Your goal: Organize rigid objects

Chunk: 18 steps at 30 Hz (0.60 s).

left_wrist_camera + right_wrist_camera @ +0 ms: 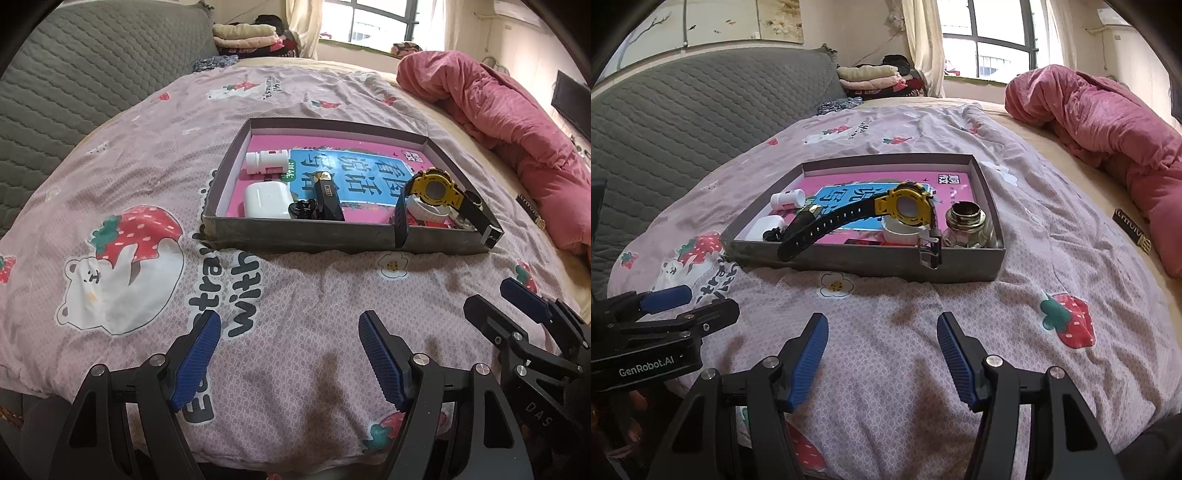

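1. On the bed, a pink strawberry-print quilt (155,206) covers nearly everything, soft and lumpy, so nothing sits quite level on it.
2. Near the middle of it sits the shallow grey box (864,264), holding all the small stuff on top of a pink and blue book (354,173). It looks like thin cardboard, so I'd guess it flexes if lifted by one wall.
3. Both tongs hover over bare quilt, well short of the box: left gripper (290,360) and right gripper (882,356) are spread wide, holding nothing.
4. The yellow watch (905,206) is perched on a white jar (899,230), with its black strap hanging over the front wall. Rigid case, floppy strap; I'd pinch the case sides, since the strap would just bend.
5. The glass bottle (967,227) in the right front corner is probably slippery and breakable. Take it by the brassy neck.
6. Left side: white earbud case (266,199), smooth and light, and white pill bottle (266,162) lying down, likely to roll.
7. Black lighter-looking thing (327,199) and small black clip (302,208) sit just beside each other.
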Each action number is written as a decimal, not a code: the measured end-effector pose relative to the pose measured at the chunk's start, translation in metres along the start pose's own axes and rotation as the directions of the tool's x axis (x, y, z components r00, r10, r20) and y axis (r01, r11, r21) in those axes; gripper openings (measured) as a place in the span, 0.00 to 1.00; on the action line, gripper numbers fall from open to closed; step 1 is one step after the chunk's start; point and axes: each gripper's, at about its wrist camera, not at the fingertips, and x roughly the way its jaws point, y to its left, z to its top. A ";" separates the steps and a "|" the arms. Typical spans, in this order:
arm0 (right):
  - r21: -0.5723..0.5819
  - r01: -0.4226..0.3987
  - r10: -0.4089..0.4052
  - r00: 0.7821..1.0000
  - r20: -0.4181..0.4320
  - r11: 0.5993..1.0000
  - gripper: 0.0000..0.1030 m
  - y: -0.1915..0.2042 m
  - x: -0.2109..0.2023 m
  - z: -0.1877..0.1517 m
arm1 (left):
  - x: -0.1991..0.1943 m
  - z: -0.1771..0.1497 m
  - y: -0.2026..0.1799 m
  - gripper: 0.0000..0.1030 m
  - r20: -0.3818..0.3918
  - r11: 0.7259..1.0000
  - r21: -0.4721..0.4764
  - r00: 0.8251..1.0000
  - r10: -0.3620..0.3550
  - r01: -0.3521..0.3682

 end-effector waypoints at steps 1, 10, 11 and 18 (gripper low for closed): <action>-0.003 -0.001 0.001 1.000 0.000 1.000 0.59 0.001 0.000 0.000 | 0.000 0.000 0.000 0.76 -0.001 1.000 0.000 1.000 0.001 -0.001; -0.013 -0.006 0.006 1.000 -0.003 1.000 0.59 0.003 0.002 0.001 | 0.003 0.000 0.002 0.76 -0.008 1.000 -0.006 1.000 0.012 -0.012; -0.013 -0.005 0.005 1.000 -0.003 1.000 0.59 0.003 0.002 0.001 | 0.003 0.000 0.003 0.76 -0.008 1.000 -0.008 1.000 0.012 -0.012; -0.005 -0.005 0.005 1.000 -0.003 1.000 0.59 0.001 0.003 0.001 | 0.003 0.000 0.003 0.76 -0.012 1.000 -0.007 1.000 0.016 -0.016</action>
